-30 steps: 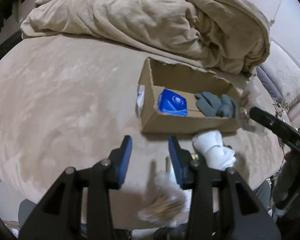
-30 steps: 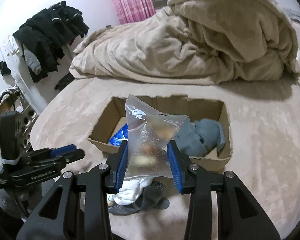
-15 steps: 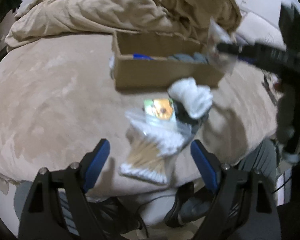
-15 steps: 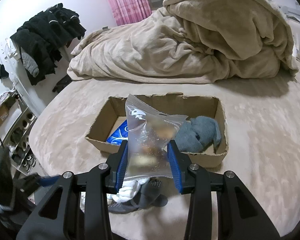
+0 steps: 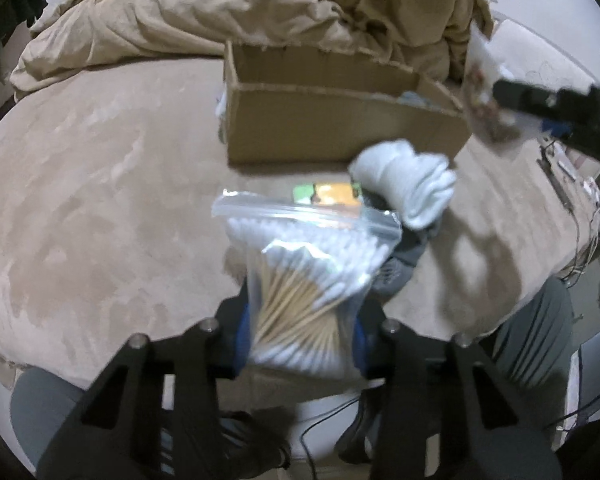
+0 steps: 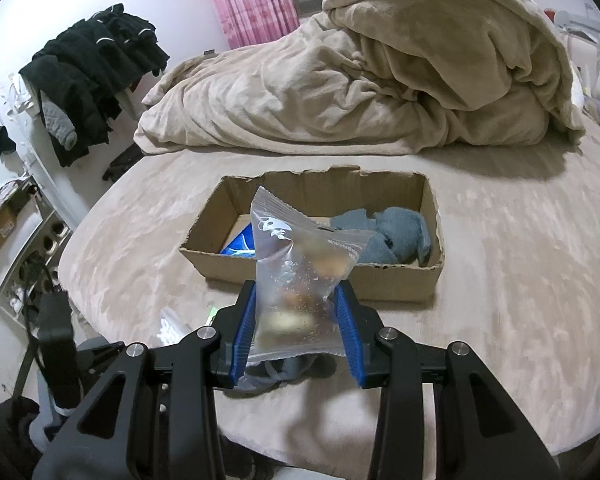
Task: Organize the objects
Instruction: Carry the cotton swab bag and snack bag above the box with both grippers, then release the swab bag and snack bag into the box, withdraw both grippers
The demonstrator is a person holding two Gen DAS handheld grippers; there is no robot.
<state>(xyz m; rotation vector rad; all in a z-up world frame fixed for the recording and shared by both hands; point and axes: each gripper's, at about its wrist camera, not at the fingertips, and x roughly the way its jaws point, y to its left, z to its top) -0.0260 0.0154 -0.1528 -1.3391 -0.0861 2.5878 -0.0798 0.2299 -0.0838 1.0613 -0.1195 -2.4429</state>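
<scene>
The left gripper [image 5: 300, 332] is closing its jaws on the cotton swab bag [image 5: 308, 280] at lower centre, while the right gripper [image 6: 298, 324] is pinching the snack bag [image 6: 300, 276] before the cardboard box [image 6: 396, 284] at frame centre, probably for dropping both inside

Each gripper is built of matte black plastic: two angular arms with triangular cut-outs, each arm carrying round silver screw heads. The left gripper [image 5: 302, 320] and the right gripper [image 6: 296, 320] both end in blue ribbed pads [image 6: 246, 322] set on the inner faces of the fingers. The person wears grey trousers [image 5: 536, 332], seen at the knees. Seen from the other camera, the right gripper shows as a blurred black bar.
</scene>
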